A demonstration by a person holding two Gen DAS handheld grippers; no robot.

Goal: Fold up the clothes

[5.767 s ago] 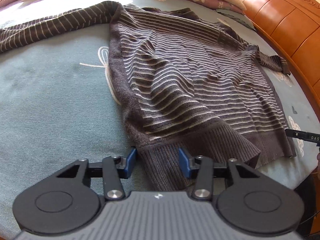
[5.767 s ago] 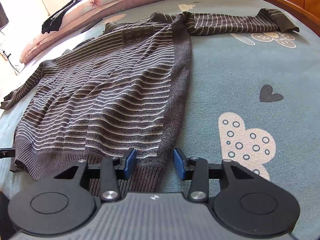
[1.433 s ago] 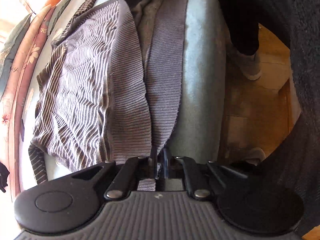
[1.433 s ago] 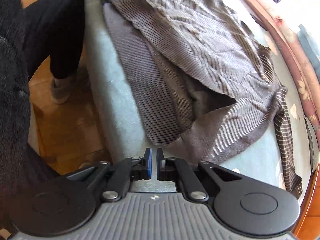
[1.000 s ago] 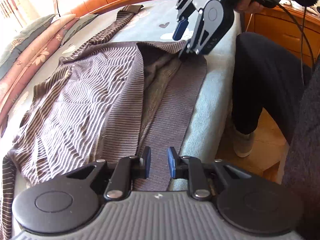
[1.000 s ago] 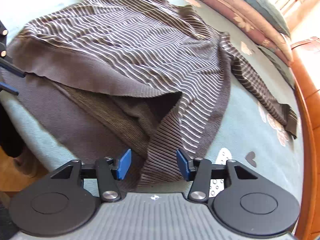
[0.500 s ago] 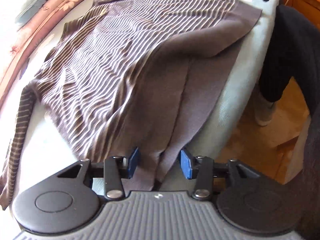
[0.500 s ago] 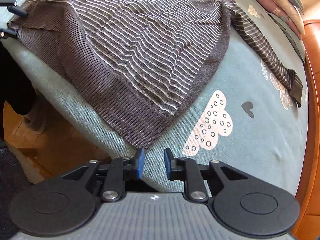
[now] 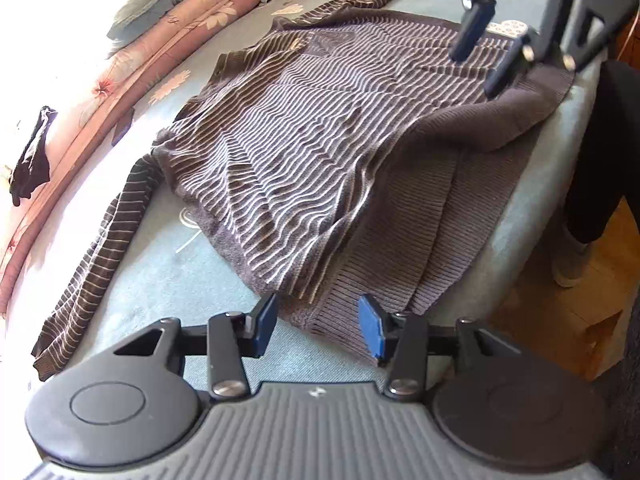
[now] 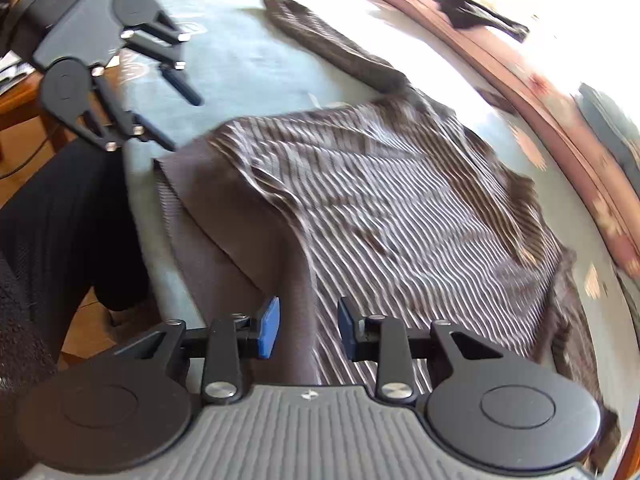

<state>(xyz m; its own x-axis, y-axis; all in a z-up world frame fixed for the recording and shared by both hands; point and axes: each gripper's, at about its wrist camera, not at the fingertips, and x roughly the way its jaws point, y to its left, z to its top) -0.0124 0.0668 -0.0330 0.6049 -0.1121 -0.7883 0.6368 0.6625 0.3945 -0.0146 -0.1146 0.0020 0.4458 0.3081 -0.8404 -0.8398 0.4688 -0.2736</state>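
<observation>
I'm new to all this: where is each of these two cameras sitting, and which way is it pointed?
Left wrist view: sits on the left tongs, looking down over the striped sweater on the bed; its blue pads and the person's dark leg show.
Right wrist view: sits on the right tongs, opening over the sweater's brown hem; blurred, with the person's leg at left.
Shared: the sweater, the bed, and each view shows the other tongs.

Left wrist view set low over the bed [image 9: 168,280] edge, angled down along the striped sweater [image 9: 320,152] toward the pillows, right wrist view blurred, close above the opposite hem corner, both sharing the sweater, each showing the other tool.
</observation>
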